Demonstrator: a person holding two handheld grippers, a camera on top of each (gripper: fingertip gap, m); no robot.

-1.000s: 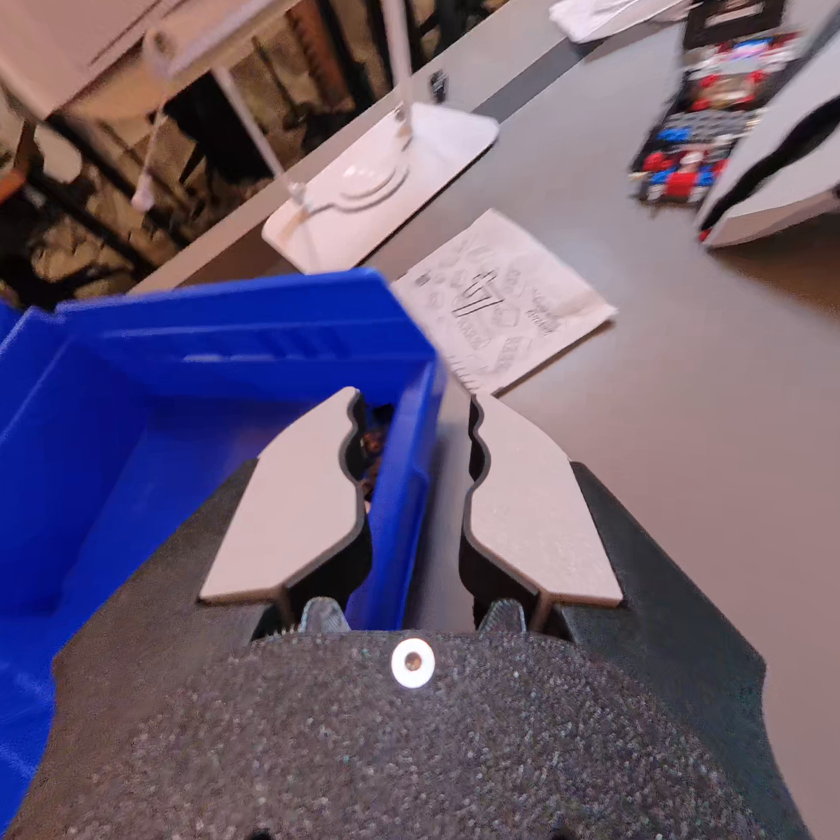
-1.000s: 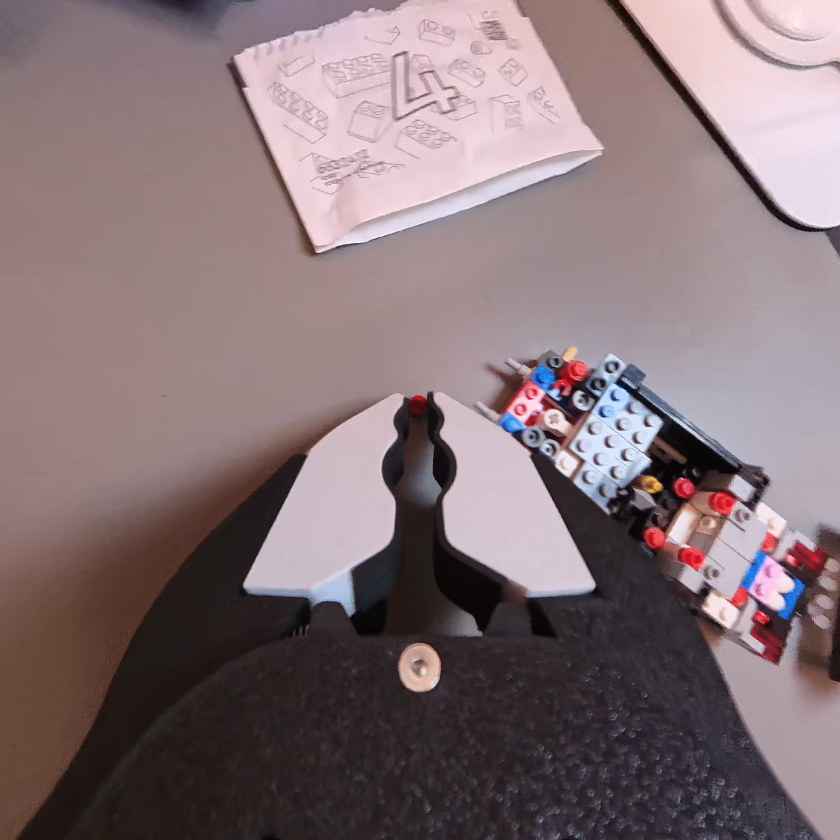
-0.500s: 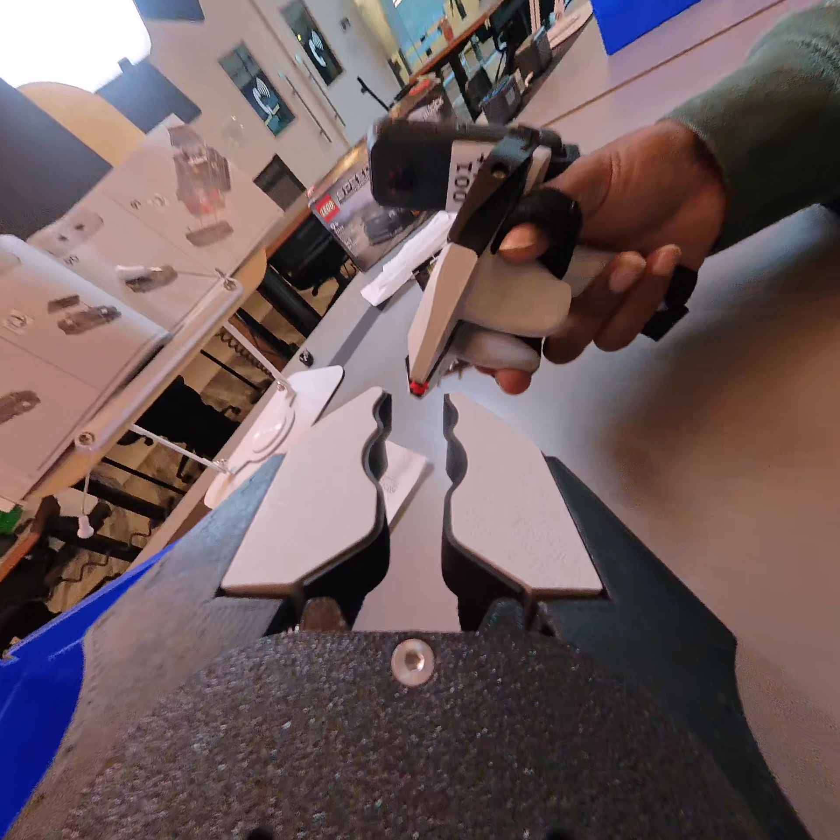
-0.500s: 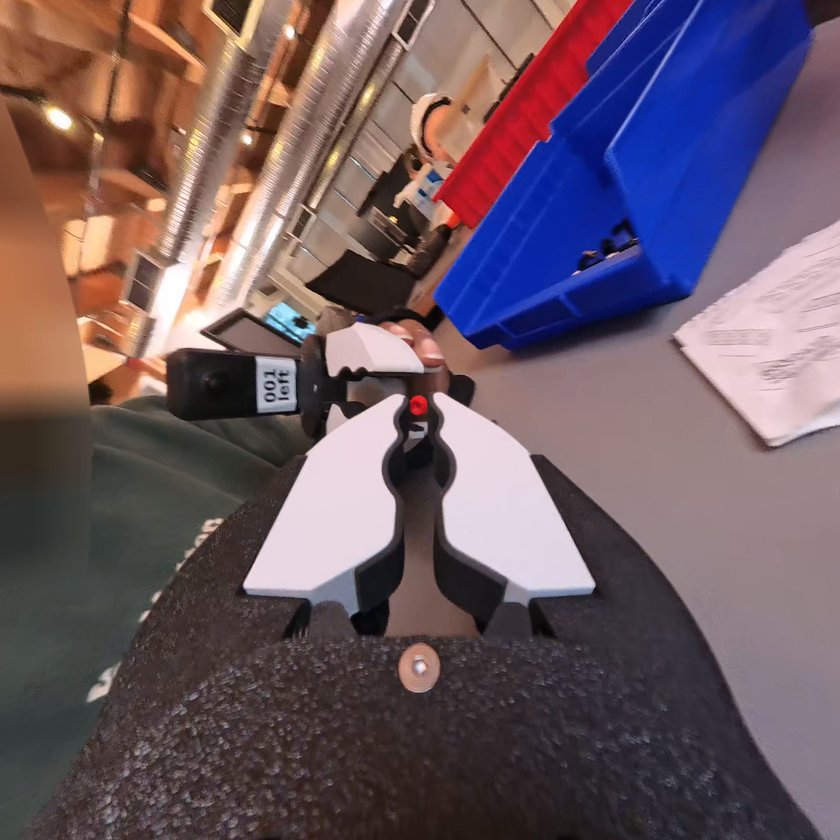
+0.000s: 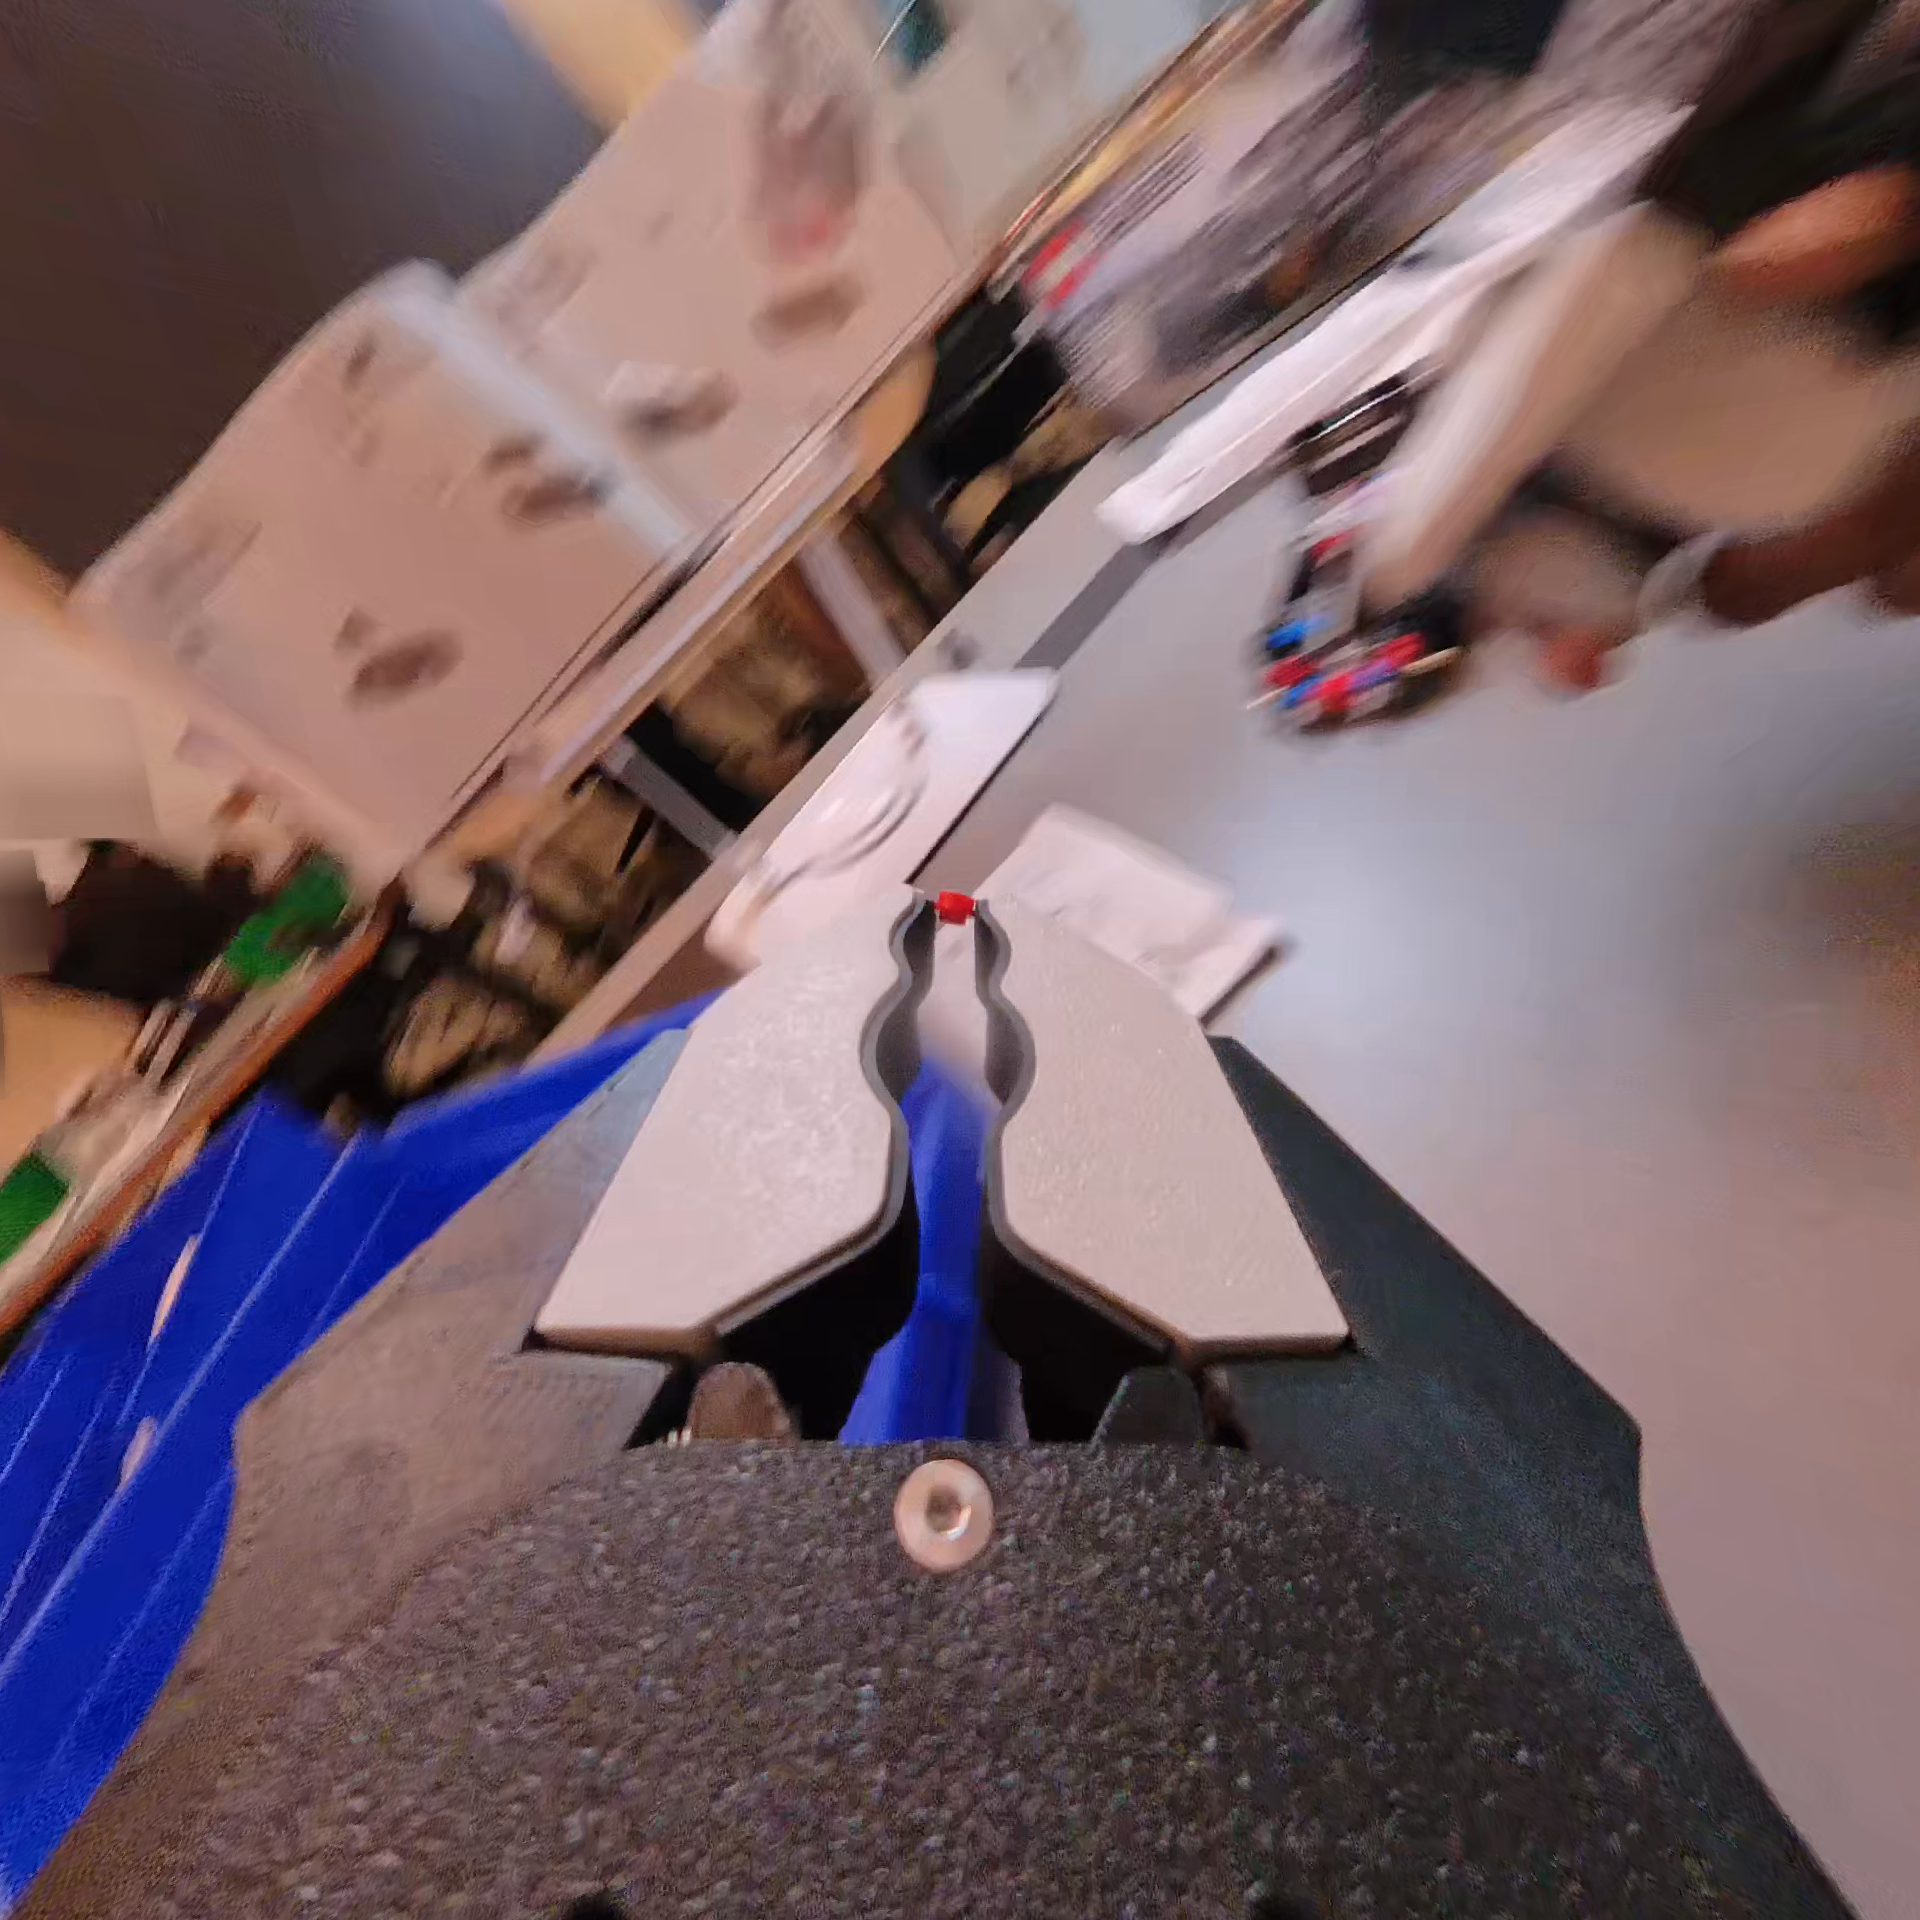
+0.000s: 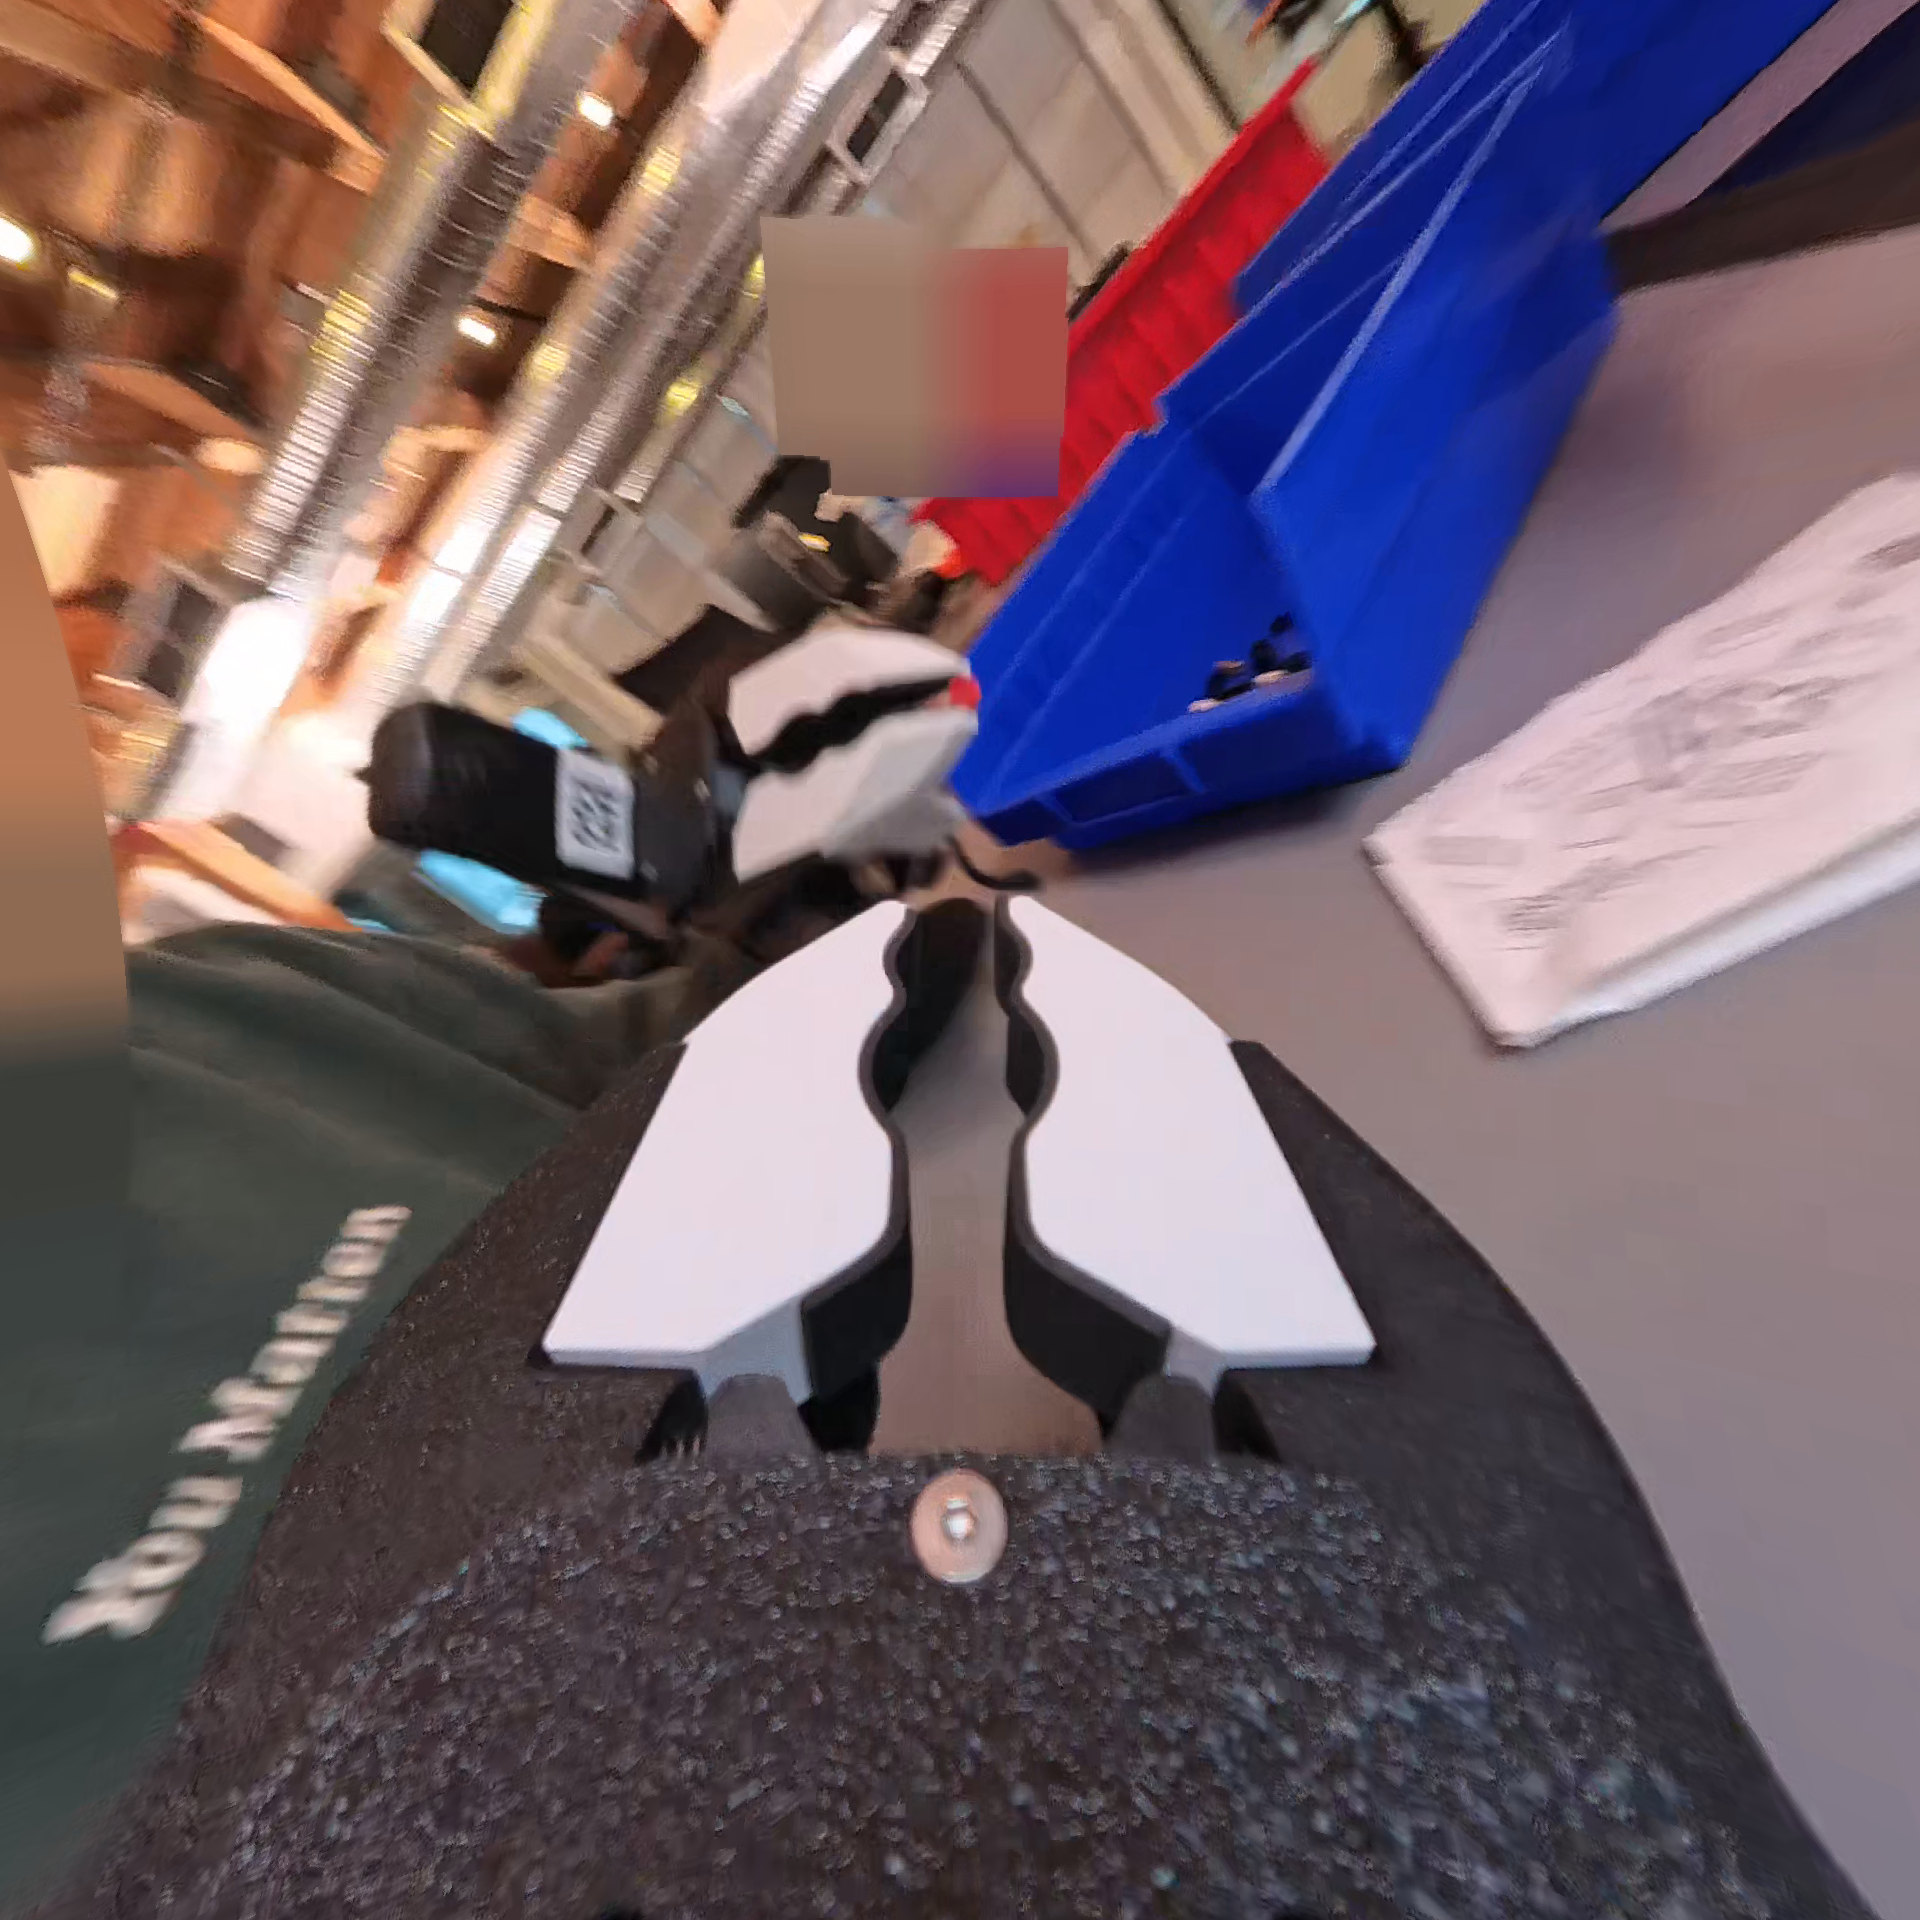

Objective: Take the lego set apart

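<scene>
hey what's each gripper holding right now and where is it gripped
The left gripper pinches a tiny red piece by its sides at the very fingertips. The right gripper holds nothing; its jaws stand apart.

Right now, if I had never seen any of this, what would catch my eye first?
Probably the tiny red piece pinched at the very tips of the left gripper, bright against its grey fingers. Next, the blue bins on the grey table, just beyond that gripper in the right wrist view. The right gripper is empty, its jaws slightly apart.
</scene>
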